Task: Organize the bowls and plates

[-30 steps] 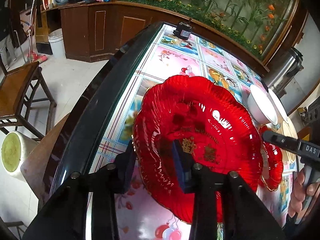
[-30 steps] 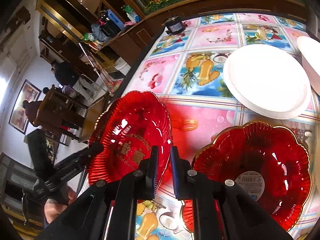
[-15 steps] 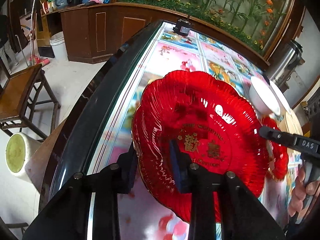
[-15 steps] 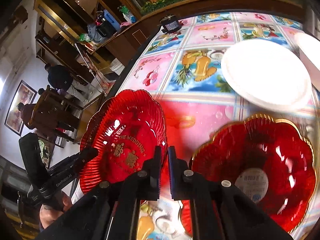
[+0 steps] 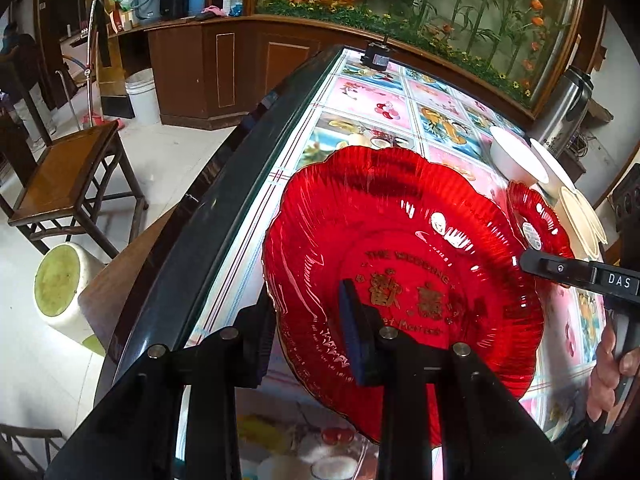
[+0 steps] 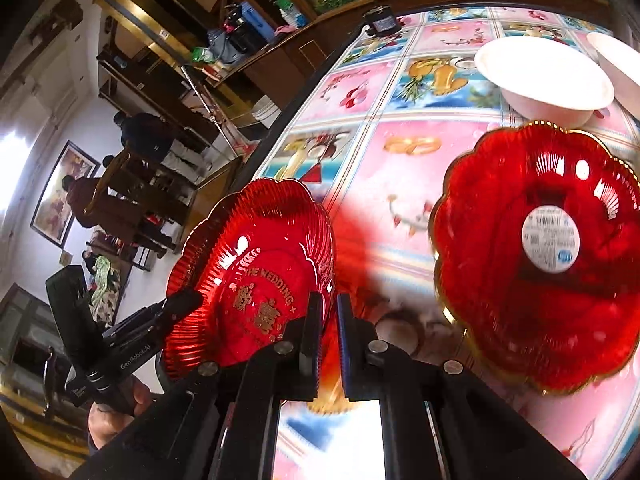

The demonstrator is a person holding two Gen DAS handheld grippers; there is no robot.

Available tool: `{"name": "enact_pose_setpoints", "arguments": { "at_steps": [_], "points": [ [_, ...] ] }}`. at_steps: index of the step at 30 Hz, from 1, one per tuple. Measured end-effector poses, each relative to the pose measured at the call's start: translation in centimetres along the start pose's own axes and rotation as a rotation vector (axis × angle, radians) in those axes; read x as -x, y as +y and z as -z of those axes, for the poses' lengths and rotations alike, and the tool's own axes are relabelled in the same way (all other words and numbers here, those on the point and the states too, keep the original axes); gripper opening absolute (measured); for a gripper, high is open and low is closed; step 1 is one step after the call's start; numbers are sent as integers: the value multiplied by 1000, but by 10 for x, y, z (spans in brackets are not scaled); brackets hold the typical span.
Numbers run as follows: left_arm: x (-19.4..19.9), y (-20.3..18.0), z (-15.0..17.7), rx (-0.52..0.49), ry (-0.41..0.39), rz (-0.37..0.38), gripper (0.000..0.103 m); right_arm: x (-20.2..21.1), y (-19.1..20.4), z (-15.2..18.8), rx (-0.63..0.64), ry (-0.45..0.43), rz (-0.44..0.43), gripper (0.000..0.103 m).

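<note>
A large red scalloped plate with gold lettering is lifted and tilted above the table. My left gripper is shut on its near rim, one finger under and one inside. In the right wrist view my right gripper is shut on the same plate's opposite rim. A second red plate with a white label lies on the table to the right, also seen in the left wrist view. White bowls stand behind it.
The table has a picture-printed cloth and a dark curved edge. A small black box sits at the far end. A steel flask stands at the right. A wooden chair and stool stand on the floor at the left.
The red lettered plate has risen and tilted more in both grippers. The right wrist view has swung, so the second red plate now sits further right and nearer.
</note>
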State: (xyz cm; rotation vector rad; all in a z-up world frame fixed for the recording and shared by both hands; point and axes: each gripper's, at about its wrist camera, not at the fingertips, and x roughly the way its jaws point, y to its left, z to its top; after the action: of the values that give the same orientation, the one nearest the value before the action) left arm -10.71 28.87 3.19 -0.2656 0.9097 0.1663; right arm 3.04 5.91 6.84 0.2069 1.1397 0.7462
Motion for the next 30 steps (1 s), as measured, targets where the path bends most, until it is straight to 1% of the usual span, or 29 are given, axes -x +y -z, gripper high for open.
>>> {"name": "enact_pose_setpoints", "arguments": {
  "at_steps": [3, 8, 12, 13, 14, 15, 16, 18, 21, 23, 28, 30],
  "points": [
    [1, 0, 4, 13, 6, 9, 28, 4, 2, 4, 16, -11, -2, 11],
    [5, -4, 8, 8, 2, 1, 28, 8, 0, 9, 15, -11, -6, 11],
    [17, -3, 11, 6, -44, -25, 30, 19, 0, 13, 24, -28, -23, 12],
    [21, -2, 12, 3, -52, -32, 37, 23, 0, 14, 29, -40, -24, 12],
    [26, -2, 13, 0, -65, -49, 48, 30, -1, 15, 33, -55, -24, 12],
    [31, -2, 13, -1, -82, -63, 53, 37, -2, 16, 33, -70, -27, 12],
    [35, -2, 14, -1, -95, -71, 57, 47, -5, 17, 29, -91, -37, 12],
    [47, -3, 16, -2, -120, -83, 57, 62, -14, 20, 11, -128, -48, 13],
    [61, -8, 18, -6, -148, -50, 57, 81, -33, 25, -31, -169, -52, 16],
    [67, -22, 18, -35, -161, -35, 57, 95, -49, 31, -70, -191, -50, 16],
    [74, -66, 19, -136, -169, 27, 57, 121, -87, 47, -152, -243, -37, 16],
    [70, -87, 20, -174, -152, 55, 57, 129, -103, 52, -190, -255, -32, 16]
  ]
}}
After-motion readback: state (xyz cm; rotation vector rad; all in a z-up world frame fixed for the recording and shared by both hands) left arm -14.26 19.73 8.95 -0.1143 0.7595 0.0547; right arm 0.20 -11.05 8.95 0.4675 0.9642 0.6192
